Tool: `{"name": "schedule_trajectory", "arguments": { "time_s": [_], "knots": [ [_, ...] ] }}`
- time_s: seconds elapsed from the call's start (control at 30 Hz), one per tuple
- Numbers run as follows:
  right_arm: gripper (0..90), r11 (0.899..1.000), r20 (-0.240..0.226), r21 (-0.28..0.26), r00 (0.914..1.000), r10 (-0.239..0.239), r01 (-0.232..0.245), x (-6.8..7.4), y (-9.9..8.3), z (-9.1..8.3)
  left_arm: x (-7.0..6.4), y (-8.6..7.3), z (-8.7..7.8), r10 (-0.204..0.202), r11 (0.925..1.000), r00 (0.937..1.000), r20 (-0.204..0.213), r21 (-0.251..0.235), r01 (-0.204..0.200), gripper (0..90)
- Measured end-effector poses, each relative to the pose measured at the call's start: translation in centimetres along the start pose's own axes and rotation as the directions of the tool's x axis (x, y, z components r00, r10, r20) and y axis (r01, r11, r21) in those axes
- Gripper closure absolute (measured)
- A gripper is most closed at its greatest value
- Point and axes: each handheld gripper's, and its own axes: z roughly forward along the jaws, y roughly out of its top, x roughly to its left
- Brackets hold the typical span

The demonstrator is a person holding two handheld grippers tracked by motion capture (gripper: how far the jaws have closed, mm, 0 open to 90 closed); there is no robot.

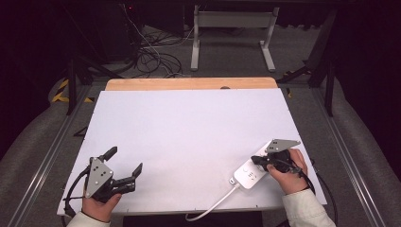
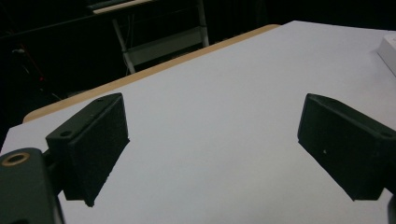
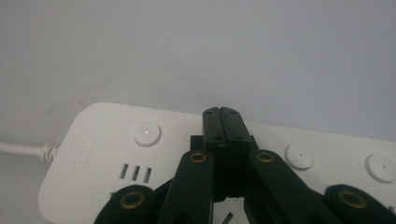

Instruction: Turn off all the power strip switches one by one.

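Place: probably lab | dark room | floor cables [image 1: 153, 59] | metal frame [image 1: 231, 21]

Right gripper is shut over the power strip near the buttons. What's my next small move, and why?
Probably ease the right gripper sideways toward the button near the cord end, then press down. Its jaws are shut and sit over the power strip between two buttons, on neither. The left gripper hangs open, well apart.

- The power strip [image 3: 299, 154] is cut off by the right gripper view's right and bottom edges.
- Its lettering [image 3: 85, 161] is perhaps too blurred to read.
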Motion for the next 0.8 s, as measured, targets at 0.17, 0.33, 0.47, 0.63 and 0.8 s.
{"name": "schedule_trajectory", "arguments": {
  "time_s": [0.17, 0.33, 0.47, 0.63, 0.8],
  "knots": [
    [90.0, 1.000, 0.007, 0.011, 0.9999, -0.010, 0.010, 0.11, -0.11, 0.08, -0.05, 0.00, 0.02, 0.000, 1.0000, 1.0000, 0.002, 0.000, 0.000, 9.2],
    [90.0, 1.000, 0.013, 0.020, 0.9997, -0.020, 0.020, 0.24, -0.01, 0.09, -0.05, 0.00, 0.00, -0.003, 1.0000, 1.0000, 0.001, 0.001, 0.003, 9.2],
    [90.0, 0.999, 0.017, 0.026, 0.9995, -0.025, 0.025, 0.29, 0.06, 0.11, -0.09, -0.01, 0.04, -0.004, 1.0000, 1.0000, 0.005, 0.003, 0.004, 9.2],
    [90.0, 0.999, 0.025, 0.036, 0.9994, -0.025, 0.024, 0.41, 0.14, 0.13, -0.15, -0.01, 0.02, -0.003, 1.0000, 1.0000, 0.005, 0.002, 0.003, 9.2],
    [90.0, 0.999, 0.016, 0.039, 0.9997, -0.016, 0.016, 0.22, 0.10, 0.19, -0.19, 0.00, 0.02, -0.002, 1.0000, 1.0000, 0.005, 0.005, 0.001, 9.2]
  ]
}}
